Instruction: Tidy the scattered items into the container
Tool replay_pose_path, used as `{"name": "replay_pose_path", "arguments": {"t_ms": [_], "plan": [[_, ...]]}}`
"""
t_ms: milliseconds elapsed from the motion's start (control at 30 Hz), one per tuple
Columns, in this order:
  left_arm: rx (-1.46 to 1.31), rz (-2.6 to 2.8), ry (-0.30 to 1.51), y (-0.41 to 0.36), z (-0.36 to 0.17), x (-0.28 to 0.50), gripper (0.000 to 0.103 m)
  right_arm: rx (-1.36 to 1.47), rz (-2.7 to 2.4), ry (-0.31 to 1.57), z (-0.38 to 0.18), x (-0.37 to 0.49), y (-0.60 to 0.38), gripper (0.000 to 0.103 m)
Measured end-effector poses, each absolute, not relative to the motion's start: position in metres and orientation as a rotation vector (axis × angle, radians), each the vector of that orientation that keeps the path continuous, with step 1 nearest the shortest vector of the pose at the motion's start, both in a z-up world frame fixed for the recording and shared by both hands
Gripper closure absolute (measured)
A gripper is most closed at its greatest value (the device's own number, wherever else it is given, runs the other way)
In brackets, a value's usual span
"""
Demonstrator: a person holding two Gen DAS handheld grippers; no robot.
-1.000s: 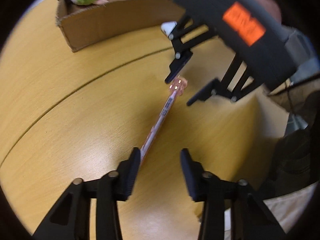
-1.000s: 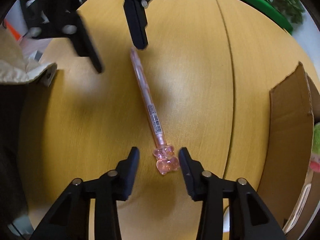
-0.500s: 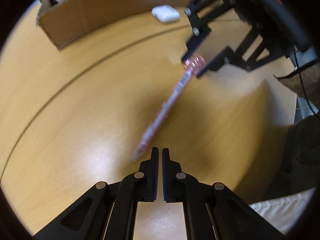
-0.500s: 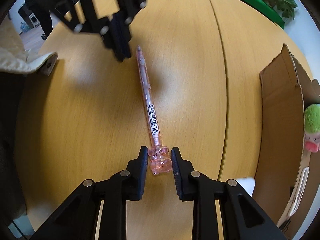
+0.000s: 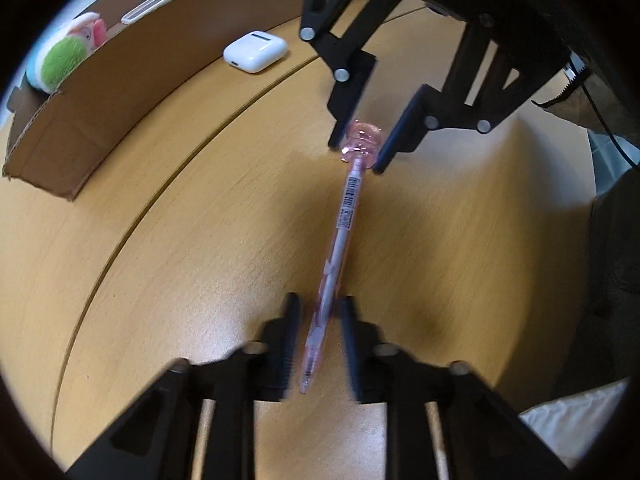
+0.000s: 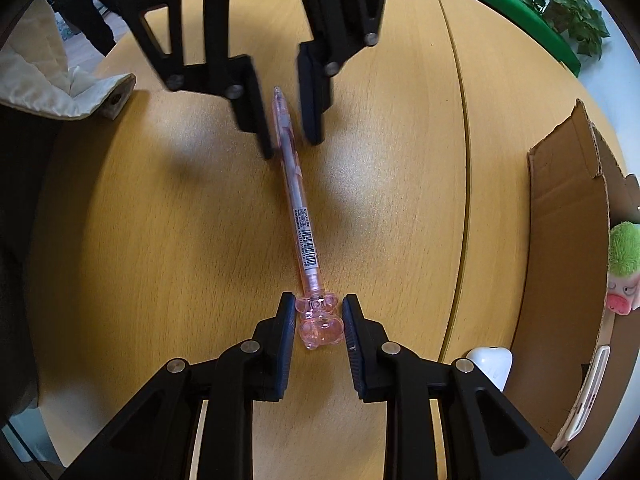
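A pink transparent pen (image 5: 345,216) with a bear-shaped cap (image 6: 318,319) spans between my two grippers above the wooden table (image 6: 160,260). My right gripper (image 6: 318,312) is shut on the bear cap end; it shows in the left wrist view (image 5: 358,148). My left gripper (image 5: 318,320) is partly open around the pen's tip end, jaws close beside the barrel without a clear grip; it shows in the right wrist view (image 6: 286,128). The cardboard box (image 5: 100,100) stands at the far side.
A white earbud case (image 5: 255,51) lies on the table beside the box, also in the right wrist view (image 6: 490,364). A green plush toy (image 5: 64,62) and a white flat device (image 5: 162,0) lie in the box. Cloth (image 6: 60,88) hangs at the table edge.
My left gripper went from open beside the tip to shut and is now partly open around it. My right gripper closed on the bear cap and holds the pen.
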State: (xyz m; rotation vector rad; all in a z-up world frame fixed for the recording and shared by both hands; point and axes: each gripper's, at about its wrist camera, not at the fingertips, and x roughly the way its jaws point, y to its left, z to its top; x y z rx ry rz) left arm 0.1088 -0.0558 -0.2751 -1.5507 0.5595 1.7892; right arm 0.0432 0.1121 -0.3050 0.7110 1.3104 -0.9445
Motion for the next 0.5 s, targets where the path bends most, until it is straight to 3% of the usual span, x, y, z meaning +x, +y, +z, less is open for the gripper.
{"name": "replay_pose_path", "arguments": {"t_ms": [200, 500], "plan": [[-1.546, 1.805, 0.516, -0.066, -0.252, 0.102, 0.092, 0.684, -0.957, 1.301, -0.291, 0.034, 0.121, 0.077], [-1.331, 1.903, 0.683, -0.071, -0.141, 0.03, 0.092, 0.629, -1.159, 1.297, -0.213, -0.023, 0.124, 0.078]]}}
